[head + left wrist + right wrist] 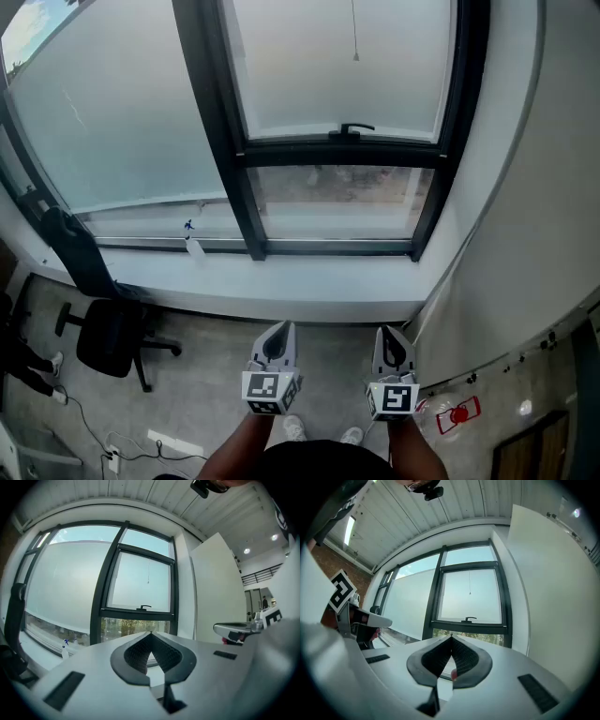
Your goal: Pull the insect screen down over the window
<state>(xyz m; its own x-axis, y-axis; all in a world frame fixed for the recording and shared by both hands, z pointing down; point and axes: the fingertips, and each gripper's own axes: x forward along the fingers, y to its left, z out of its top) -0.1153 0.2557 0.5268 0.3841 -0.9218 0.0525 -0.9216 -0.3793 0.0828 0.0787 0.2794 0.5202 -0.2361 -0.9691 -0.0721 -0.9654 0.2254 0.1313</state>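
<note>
Tongs first: left tongs (279, 330) and right tongs (389, 334) are both fully closed with nothing between the pads. We confirm that in each gripper view, where the tips meet in a point. We hold them side by side, low in the head view, level and aimed at the window (342, 155), with the marker cubes (270, 391) facing up at us. Both are well apart from the window, out over the floor (206, 384) and short of the sill (309, 277). The window has a dark frame. The right sash has a handle (356, 128) on its lower rail, and greenery shows through a clear pane below it. A thin cord (354, 37) with a small bead at its end hangs in front of the upper right pane, which looks pale and milky. We cannot tell the insect screen itself from the glass, so we only place it by that cord, high on the right sash. Neither tongs touches the cord or the handle. A spray bottle (193, 244) stands on the sill to the left, and an office chair (111, 337) sits on the floor below it. Our shoes (294, 427) show at the bottom edge.
</note>
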